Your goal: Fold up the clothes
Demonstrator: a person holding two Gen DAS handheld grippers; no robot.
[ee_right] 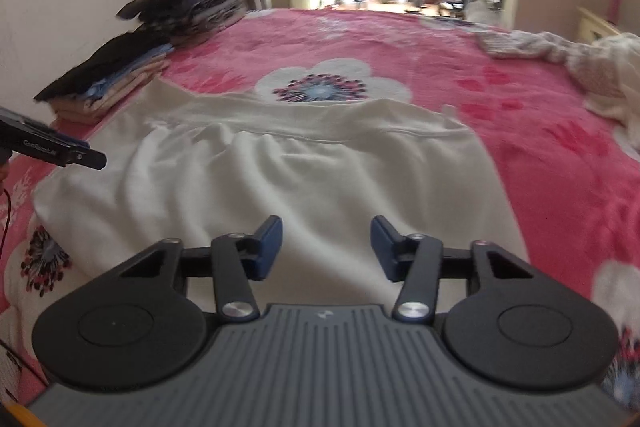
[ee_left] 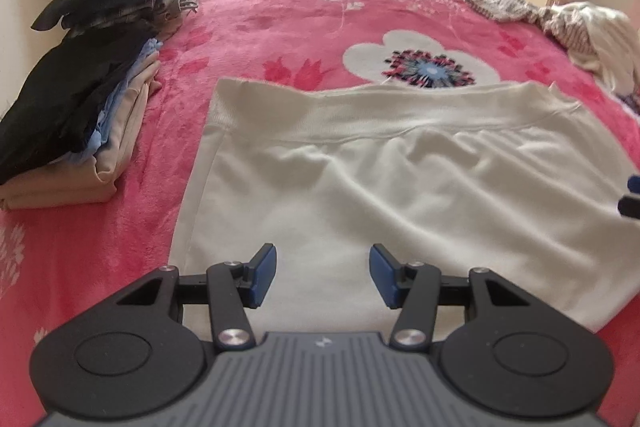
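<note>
Both tongs, left tongs [ee_left: 322,275] and right tongs [ee_right: 326,247], hung wide open and empty over the white garment [ee_left: 360,179] just ahead, so a shallow pinch could have bunched its soft wrinkles crooked.

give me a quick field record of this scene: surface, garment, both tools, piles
surface: pink floral blanket covering the bed
garment: cream garment spread flat, ribbed band at the far edge, some wrinkles
left tool: left tool open, empty, above the garment's near edge
right tool: right tool open, empty, also above the near edge
folded stack: folded clothes at the left by the wall, black item on top
unfolded pile: loose clothes at the far right
</note>
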